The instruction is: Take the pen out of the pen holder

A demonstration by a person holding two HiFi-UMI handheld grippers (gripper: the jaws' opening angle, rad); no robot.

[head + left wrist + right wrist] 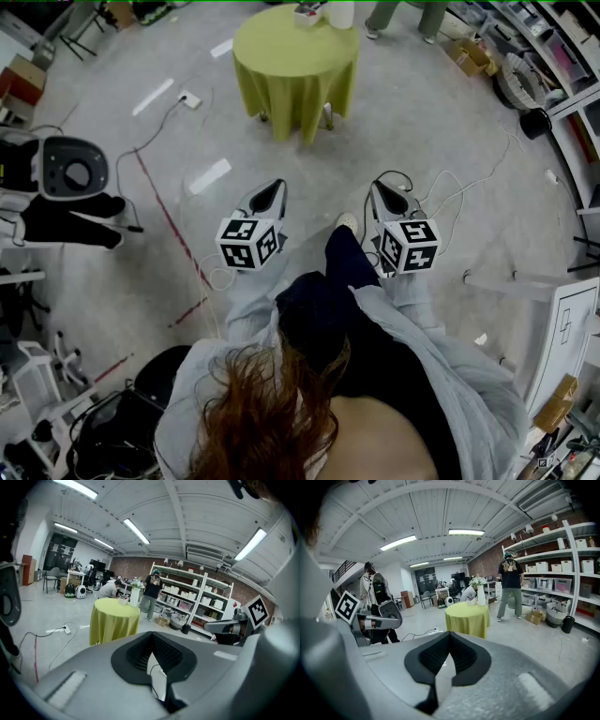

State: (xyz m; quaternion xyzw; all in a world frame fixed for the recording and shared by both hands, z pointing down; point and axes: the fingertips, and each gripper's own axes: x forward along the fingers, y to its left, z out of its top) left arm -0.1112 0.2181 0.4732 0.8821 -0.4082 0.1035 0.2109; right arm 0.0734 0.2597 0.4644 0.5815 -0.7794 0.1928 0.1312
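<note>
Floor (422, 141) of pale concrete fills most of my head view, and long white shelves (562, 573) run down the wall on the right. Ahead of me stands a round table (295, 56) under a yellow-green cloth, well apart from both tools. A person (509, 585) in a dark top stands between the table and the shelves.

I hold the left gripper (279, 184) and the right gripper (377, 186) side by side over the floor, both tipped a little downward and aimed toward the table. In the left gripper view the black fingers (136, 651) meet at their tips, closed on themselves. In the right gripper view the jaws are likewise pressed together, with only floor showing behind them.

At the far edge of the table stands a white vase (341, 13), upright. Just beside it, on its left in my head view, sits the small pen holder (307, 12). It is too small for me to tell whether the pen stands in it.

A white power strip (190, 98) lies on the floor left of the table, its cable trailing away
</note>
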